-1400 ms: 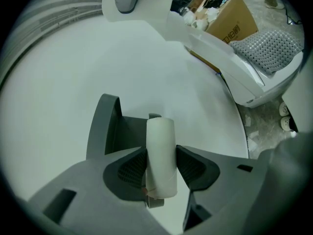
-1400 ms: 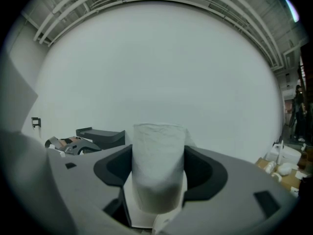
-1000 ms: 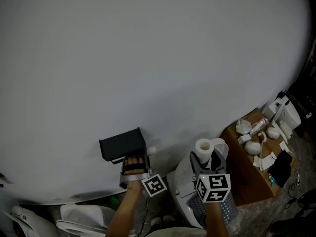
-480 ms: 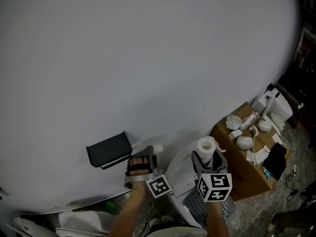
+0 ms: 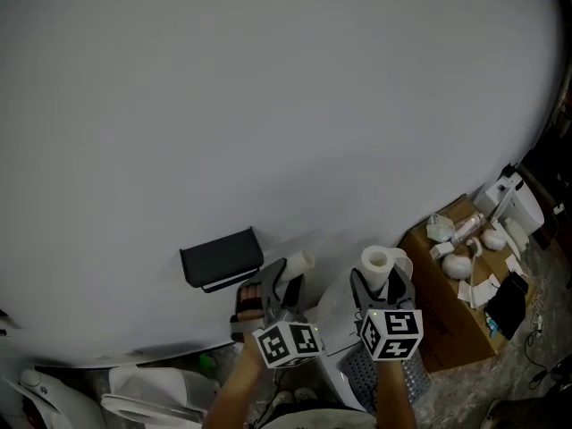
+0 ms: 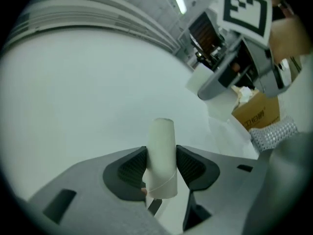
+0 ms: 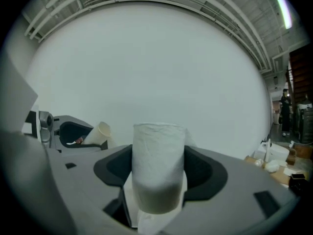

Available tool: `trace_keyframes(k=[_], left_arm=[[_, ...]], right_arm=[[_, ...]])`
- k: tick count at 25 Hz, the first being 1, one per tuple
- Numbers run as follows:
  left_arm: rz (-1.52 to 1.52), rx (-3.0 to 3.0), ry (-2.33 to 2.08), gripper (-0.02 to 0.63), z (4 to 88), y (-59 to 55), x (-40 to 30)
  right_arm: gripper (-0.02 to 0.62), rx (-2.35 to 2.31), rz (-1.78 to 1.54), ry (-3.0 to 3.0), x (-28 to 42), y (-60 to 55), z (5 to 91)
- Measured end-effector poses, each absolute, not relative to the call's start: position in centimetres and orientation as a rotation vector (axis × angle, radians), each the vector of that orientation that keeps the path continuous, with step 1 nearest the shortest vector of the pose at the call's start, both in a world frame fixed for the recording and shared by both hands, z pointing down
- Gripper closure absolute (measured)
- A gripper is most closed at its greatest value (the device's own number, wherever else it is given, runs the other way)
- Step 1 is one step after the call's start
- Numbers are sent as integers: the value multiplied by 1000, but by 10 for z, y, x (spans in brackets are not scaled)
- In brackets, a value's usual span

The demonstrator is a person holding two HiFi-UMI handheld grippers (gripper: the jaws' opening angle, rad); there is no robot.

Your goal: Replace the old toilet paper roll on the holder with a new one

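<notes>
The black holder (image 5: 222,257) hangs on the white wall with nothing on it. My left gripper (image 5: 284,282) is just right of it, shut on the old bare cardboard tube (image 5: 300,262), which stands between its pads (image 6: 161,153). My right gripper (image 5: 380,284) sits further right, shut on the new white toilet paper roll (image 5: 377,264), upright between its jaws (image 7: 157,165). In the right gripper view, the left gripper and its tube (image 7: 101,132) appear at the left.
A white toilet tank (image 5: 329,324) is below the grippers, with a perforated metal basket (image 5: 407,384) beside it. A cardboard box (image 5: 442,315) topped with cluttered white items stands at the right. A white toilet seat (image 5: 143,391) lies at the lower left.
My left gripper has pulled away from under the holder, moving right and up with the cardboard tube and rolling its wrist. The right gripper with the new roll has stayed put.
</notes>
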State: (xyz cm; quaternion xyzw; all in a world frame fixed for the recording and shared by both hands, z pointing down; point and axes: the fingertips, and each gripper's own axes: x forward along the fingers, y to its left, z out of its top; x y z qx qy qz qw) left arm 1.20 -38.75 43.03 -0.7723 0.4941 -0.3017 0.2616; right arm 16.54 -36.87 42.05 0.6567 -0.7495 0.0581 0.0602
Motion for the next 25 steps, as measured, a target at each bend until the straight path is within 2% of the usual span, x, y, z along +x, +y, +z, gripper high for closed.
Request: trace_keyframes(k=[10,18,25], left_arm=[[11,-2413,1765,414,362,-353,-104],[235,-2316,2054,414,366,-338,-196],[246,-2259,2121,414,368,-331,-216]], right_arm=[[296,1878,135,-2361,116,-378,417],[296,1809,127,-2404,87,-384,422],[296,1744,122,-2427,66,-390,429]])
